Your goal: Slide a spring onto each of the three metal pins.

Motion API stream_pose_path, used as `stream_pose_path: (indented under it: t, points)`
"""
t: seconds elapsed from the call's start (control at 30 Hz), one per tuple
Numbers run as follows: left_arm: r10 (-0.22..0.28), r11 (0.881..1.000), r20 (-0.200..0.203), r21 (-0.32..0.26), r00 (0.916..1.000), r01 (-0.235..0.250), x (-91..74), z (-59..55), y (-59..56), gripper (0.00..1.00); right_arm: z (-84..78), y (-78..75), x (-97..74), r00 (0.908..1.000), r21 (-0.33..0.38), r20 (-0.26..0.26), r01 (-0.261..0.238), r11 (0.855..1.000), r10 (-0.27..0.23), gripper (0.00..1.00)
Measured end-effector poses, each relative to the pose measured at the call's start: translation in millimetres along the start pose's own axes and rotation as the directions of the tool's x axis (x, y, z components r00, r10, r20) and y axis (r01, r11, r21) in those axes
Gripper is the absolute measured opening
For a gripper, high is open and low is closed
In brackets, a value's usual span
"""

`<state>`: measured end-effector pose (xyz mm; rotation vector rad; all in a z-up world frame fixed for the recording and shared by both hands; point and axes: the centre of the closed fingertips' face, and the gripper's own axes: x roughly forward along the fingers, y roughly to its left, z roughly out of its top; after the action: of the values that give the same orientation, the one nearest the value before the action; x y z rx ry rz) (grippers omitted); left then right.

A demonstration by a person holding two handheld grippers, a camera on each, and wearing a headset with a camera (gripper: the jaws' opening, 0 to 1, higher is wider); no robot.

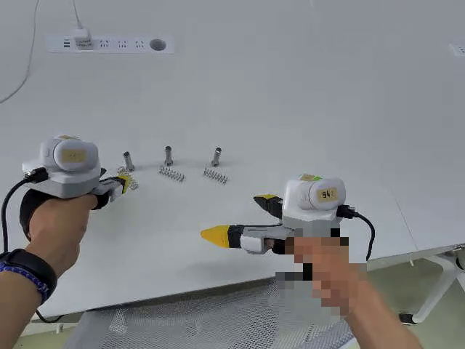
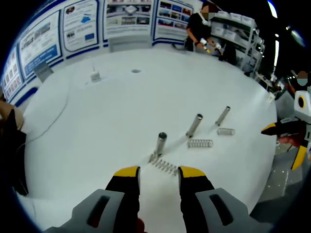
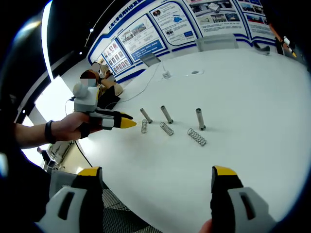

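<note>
3 metal pins stood upright in a row on the white bench (image 1: 290, 109), each one bare: the left pin (image 1: 128, 160), the middle pin (image 1: 168, 155) and the right pin (image 1: 216, 156). 3 springs lay flat just in front of them: the left spring (image 2: 164, 166), the middle spring (image 1: 172, 173) and the right spring (image 1: 216, 175).

My left tongs (image 2: 159, 172) hung low over the left spring with their yellow tips apart. The spring's near end lay just ahead of the gap and its far end sat at the foot of the left pin. My right tongs (image 1: 240, 217) were close to the bench's near edge and well apart from the pins, jaws spread wide with only air between them.

Open bench lay between the right tongs and the row. Behind the pins a wide white stretch ran back to a power strip (image 1: 109, 44), with a cable (image 1: 30, 51) trailing off to the left. The near edge passed just under both my hands, and on the right the bench ended at a corner.

In the head view my left tongs covered most of the left spring, and I could not separate their tips there. I could not tell whether the spring touched either tip. In the right gripper view the 3 springs were small and their coils hard to make out.
</note>
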<state>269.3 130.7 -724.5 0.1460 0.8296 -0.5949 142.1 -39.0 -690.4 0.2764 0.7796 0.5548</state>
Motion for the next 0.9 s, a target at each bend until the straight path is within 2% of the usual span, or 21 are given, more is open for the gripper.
stream_pose_path:
  t: [0.57, 0.9]
  points:
    - [-0.017, 1.000, -0.014, -0.020, 0.9998, 0.016, -7.0, -12.5, -1.9, 0.43, -0.4, 1.1, 1.7, 1.0000, 0.001, -0.004, -0.003, 1.000, 0.003, 0.94]
    - [-0.016, 0.998, -0.012, -0.061, 0.9998, 0.015, -11.2, -17.1, -2.4, 0.51, 0.6, 3.4, 2.5, 0.9999, -0.004, -0.007, -0.008, 1.000, 0.008, 0.94]
